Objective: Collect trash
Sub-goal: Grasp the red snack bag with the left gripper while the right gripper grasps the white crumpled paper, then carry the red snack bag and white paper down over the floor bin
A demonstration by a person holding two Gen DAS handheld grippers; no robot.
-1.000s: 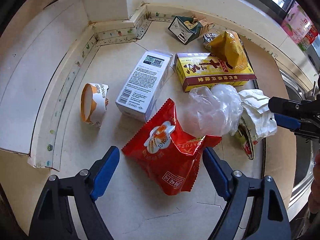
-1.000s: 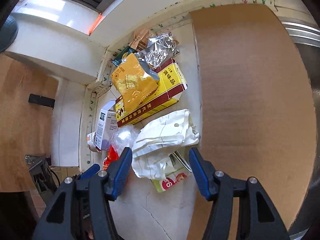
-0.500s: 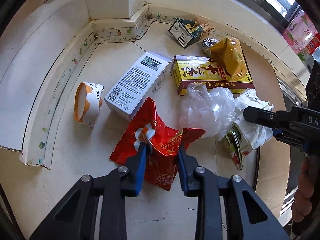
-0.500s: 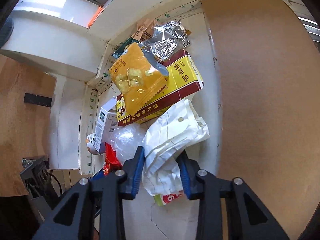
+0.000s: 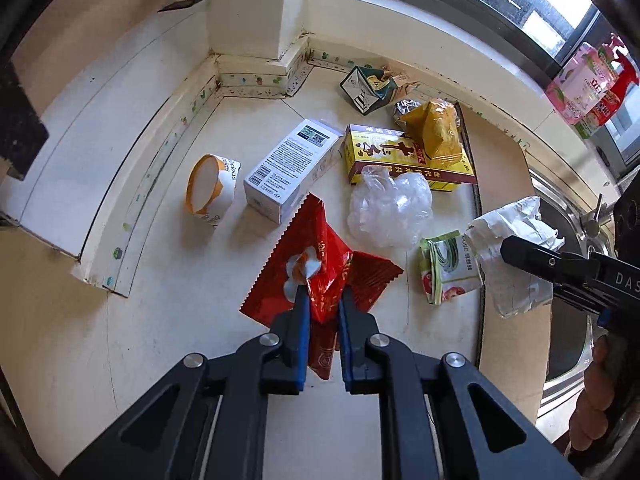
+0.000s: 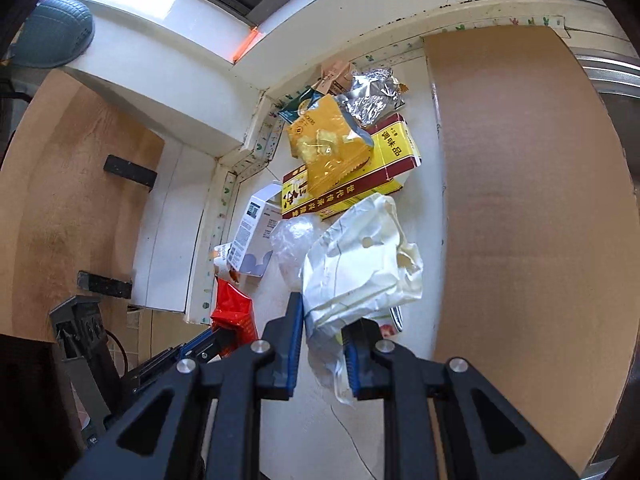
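A crumpled red foil snack wrapper (image 5: 320, 264) is pinched between the blue pads of the left gripper (image 5: 322, 300), whose jaws have just been closing onto it; the wrapper's serrated upper edge stands up toward the white cardboard box with printed text and a barcode (image 5: 288, 168), and its lower end hangs between the fingers above the cream countertop (image 5: 168, 320). A crumpled white paper bag (image 6: 360, 264) is clamped in the right gripper (image 6: 323, 332), whose jaws have likewise just been closing on it; in the left wrist view that bag (image 5: 516, 232) appears at the right, held clear of the counter just beside a folded green-and-white packet with red print (image 5: 448, 268).

Between the two held pieces lies a wad of clear plastic film (image 5: 390, 208). Behind it sits a flat yellow-and-red carton with Chinese characters (image 5: 384, 156), with a yellow crinkled snack bag (image 5: 434, 132) resting on top. A silver foil wrapper (image 6: 372, 96) and a dark green torn carton (image 5: 366, 88) lie farther back, near the wall. To the left of the white box, a white-and-orange paper cup band (image 5: 210, 188) lies on its side. A brown board (image 6: 528, 208) covers the counter on the right, beside a steel sink (image 5: 568, 208).
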